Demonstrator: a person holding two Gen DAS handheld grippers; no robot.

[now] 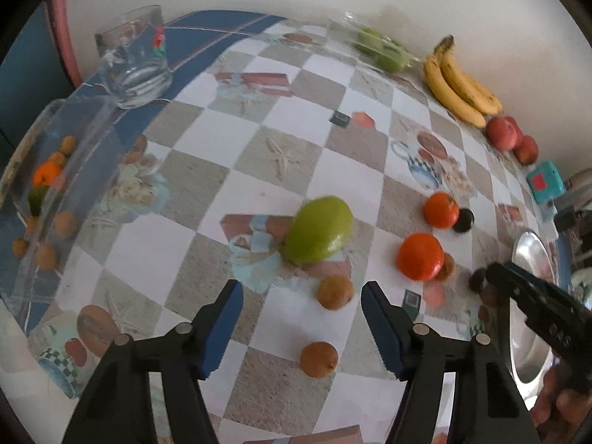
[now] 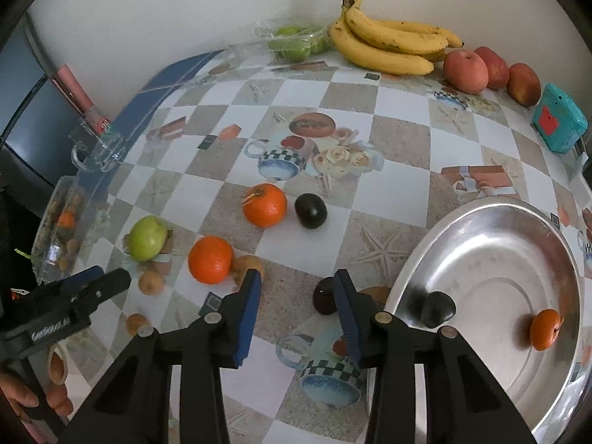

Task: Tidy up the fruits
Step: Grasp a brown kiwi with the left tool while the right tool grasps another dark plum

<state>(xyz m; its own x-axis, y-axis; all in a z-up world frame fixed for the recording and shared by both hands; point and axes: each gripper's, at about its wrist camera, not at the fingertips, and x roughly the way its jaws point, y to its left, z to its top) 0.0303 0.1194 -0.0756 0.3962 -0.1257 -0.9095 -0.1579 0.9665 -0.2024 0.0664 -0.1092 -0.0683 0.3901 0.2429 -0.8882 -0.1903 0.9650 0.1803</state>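
Right wrist view: my right gripper (image 2: pixel 296 292) has its jaws apart, holding nothing, above the checked tablecloth (image 2: pixel 399 170). A dark plum (image 2: pixel 323 296) sits just beside its right finger, next to the steel bowl (image 2: pixel 481 214), which holds another plum (image 2: pixel 437 309) and a small orange (image 2: pixel 545 329). Farther out: two oranges (image 2: pixel 211 259), a third plum (image 2: pixel 310 210), a green apple (image 2: pixel 147 237); bananas (image 2: pixel 388 42) and red apples (image 2: pixel 465 71) by the wall.

Left wrist view: my left gripper (image 1: pixel 301 303) is also spread, empty, with a small brown fruit (image 1: pixel 335 291) between its fingertips and the same green apple (image 1: pixel 319 234) beyond.
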